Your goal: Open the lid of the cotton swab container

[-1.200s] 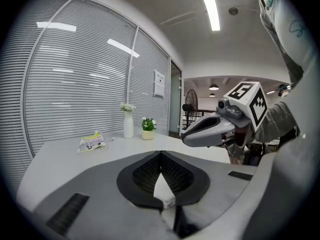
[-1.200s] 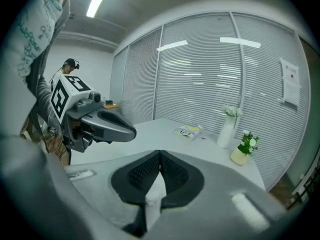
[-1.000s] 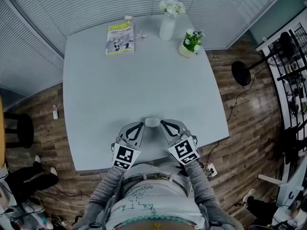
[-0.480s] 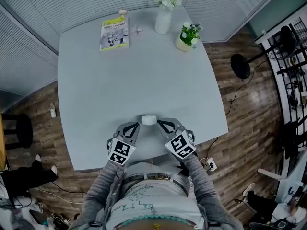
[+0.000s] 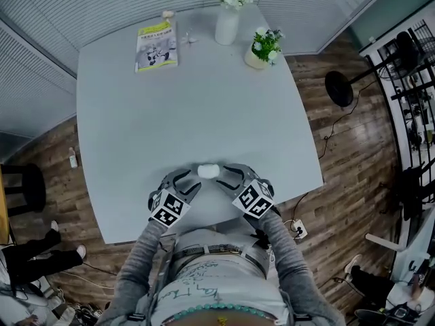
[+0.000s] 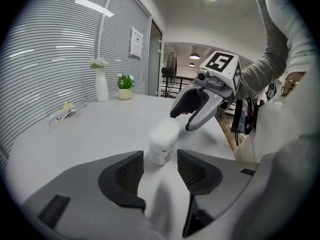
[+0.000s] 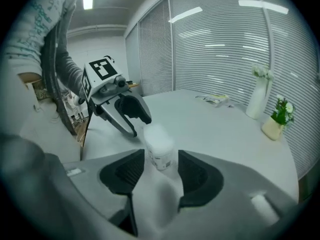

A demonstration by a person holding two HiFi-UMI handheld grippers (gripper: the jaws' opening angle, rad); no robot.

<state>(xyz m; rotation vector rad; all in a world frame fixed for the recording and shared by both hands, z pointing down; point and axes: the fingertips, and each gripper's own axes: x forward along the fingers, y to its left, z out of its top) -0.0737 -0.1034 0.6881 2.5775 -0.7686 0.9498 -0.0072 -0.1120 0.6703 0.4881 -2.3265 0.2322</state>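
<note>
A small white cotton swab container (image 5: 208, 170) with its lid on stands upright near the front edge of the grey table (image 5: 177, 107). My left gripper (image 5: 191, 184) is just left of it and my right gripper (image 5: 225, 178) just right of it, both tilted down toward it. Both pairs of jaws have just been opening and nothing is between the pads. In the left gripper view the container (image 6: 163, 143) stands just beyond my left gripper (image 6: 160, 160), with the right gripper (image 6: 192, 109) behind it. The right gripper view shows the container (image 7: 159, 146) ahead of my right gripper (image 7: 161, 160).
A booklet (image 5: 156, 45), a white vase of flowers (image 5: 226, 20) and a small potted plant (image 5: 260, 49) sit at the table's far end. A floor fan (image 5: 338, 87) stands off the right side. My body is against the near edge.
Both grippers have come down toward the table and drawn in on either side of the container. The container has stayed where it was.
</note>
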